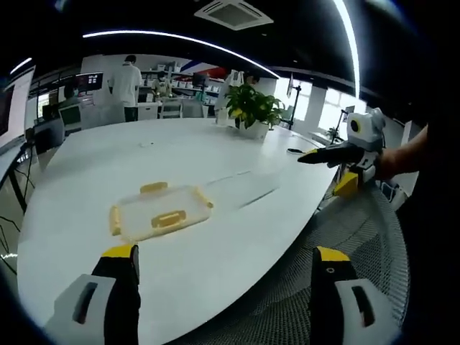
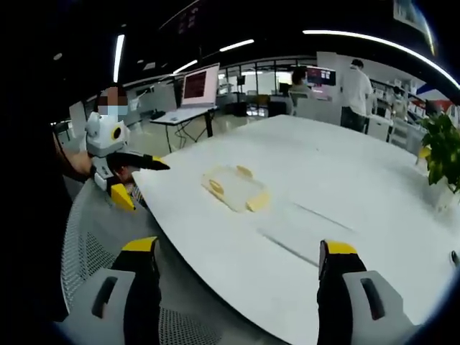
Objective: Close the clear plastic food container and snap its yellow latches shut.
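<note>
Hovering apart — both grippers (image 1: 224, 277) (image 2: 239, 277) seemingly open, off container (image 1: 159, 212).

A big white tabletop (image 1: 180, 158) sweeps across both views. At its far end sits a leafy plant (image 1: 251, 108) in a white pot. A mesh chair (image 1: 352, 244) sits tucked against the near edge. Back in the room, a person in white (image 1: 126, 83) stands at the desks, and a monitor (image 2: 202, 84) glows.
</note>
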`<act>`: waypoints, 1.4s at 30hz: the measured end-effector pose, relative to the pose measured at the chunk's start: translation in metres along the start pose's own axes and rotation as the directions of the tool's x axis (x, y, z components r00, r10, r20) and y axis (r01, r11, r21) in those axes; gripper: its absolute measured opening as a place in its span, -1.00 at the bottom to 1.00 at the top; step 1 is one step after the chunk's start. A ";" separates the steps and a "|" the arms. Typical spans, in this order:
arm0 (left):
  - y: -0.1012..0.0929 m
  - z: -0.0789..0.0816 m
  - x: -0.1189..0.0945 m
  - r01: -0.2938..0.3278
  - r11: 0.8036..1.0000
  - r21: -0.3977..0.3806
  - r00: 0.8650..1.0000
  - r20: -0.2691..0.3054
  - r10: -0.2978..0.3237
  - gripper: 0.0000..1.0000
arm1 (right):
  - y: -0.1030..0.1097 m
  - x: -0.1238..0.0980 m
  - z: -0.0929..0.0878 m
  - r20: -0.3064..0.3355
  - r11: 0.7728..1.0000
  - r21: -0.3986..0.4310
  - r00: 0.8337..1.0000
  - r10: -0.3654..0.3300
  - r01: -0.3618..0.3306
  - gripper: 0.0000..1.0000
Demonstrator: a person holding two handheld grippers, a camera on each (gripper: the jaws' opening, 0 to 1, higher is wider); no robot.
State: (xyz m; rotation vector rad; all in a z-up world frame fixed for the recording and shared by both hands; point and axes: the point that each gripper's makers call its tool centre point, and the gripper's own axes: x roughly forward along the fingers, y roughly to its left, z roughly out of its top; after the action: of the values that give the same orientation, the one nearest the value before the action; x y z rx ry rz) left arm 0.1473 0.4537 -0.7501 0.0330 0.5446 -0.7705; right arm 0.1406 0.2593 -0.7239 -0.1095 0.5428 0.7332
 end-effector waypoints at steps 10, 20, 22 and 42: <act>-0.002 0.003 -0.003 0.005 1.000 -0.029 1.000 -0.008 -0.005 0.84 | -0.005 -0.004 0.011 0.047 1.000 0.023 0.999 -0.020 0.019 0.66; 0.002 0.015 -0.006 0.006 1.000 -0.013 1.000 0.012 -0.006 0.72 | 0.001 -0.003 0.026 0.057 1.000 -0.013 0.998 0.009 -0.009 0.59; 0.001 0.024 -0.005 0.013 1.000 -0.006 1.000 0.025 -0.012 0.68 | 0.002 -0.001 0.028 0.061 1.000 -0.014 0.998 0.015 -0.014 0.59; 0.016 0.026 0.004 0.061 0.997 0.042 0.997 -0.042 -0.059 0.56 | 0.014 0.030 0.050 0.080 0.998 -0.010 0.994 0.070 -0.069 0.53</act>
State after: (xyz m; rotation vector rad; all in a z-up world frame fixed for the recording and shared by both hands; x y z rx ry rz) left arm 0.1725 0.4574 -0.7319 0.0730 0.5692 -0.8415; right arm 0.1709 0.3017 -0.6953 -0.0674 0.4690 0.8038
